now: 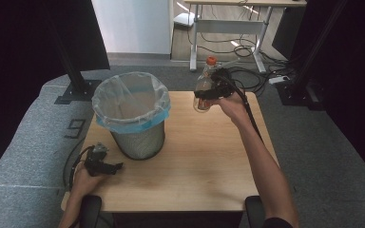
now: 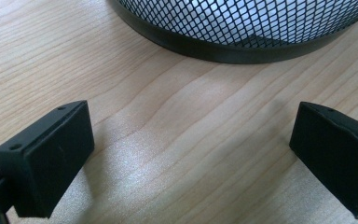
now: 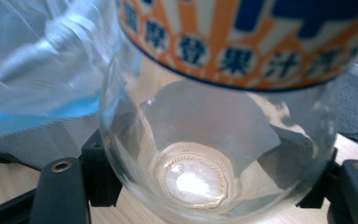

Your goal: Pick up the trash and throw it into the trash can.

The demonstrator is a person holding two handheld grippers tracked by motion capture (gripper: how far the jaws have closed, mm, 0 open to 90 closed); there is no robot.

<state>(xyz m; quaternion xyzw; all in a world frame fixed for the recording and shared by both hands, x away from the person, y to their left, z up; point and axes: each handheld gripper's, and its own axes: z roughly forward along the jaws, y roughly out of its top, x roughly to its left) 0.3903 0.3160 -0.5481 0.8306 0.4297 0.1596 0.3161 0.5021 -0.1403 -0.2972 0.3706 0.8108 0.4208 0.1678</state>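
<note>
Nearest us, at seven o'clock on the worktop (image 1: 195, 161), our left tongs (image 1: 115, 166) rest low with the jaws spread wide and nothing between them; the left gripper view has bare wood between the two pads and the mesh foot of the bin (image 2: 242, 32) just ahead. That bin (image 1: 132, 116) stands at ten o'clock, a black mesh can lined with a clear bag (image 1: 123, 97) whose blue edge folds over the rim. Farther off, at one o'clock, our right tongs (image 1: 204, 94) are clamped across the lower body of a clear plastic bottle (image 1: 203, 85), orange cap (image 1: 211, 60) uppermost, held in the air above the worktop's far edge, to the right of the bin and apart from it. The right gripper view looks along the bottle (image 3: 205, 154) at its rounded base, the pads pressing either side just under the printed label (image 3: 242, 42). We judge it empty, so light, thin-walled and smooth: it will dent under a hard squeeze and could slide or swing in the grip. The straighter wall below the label seems the best place to hold, firmly but without crushing. The bin's wide mouth looks easy to reach.
</note>
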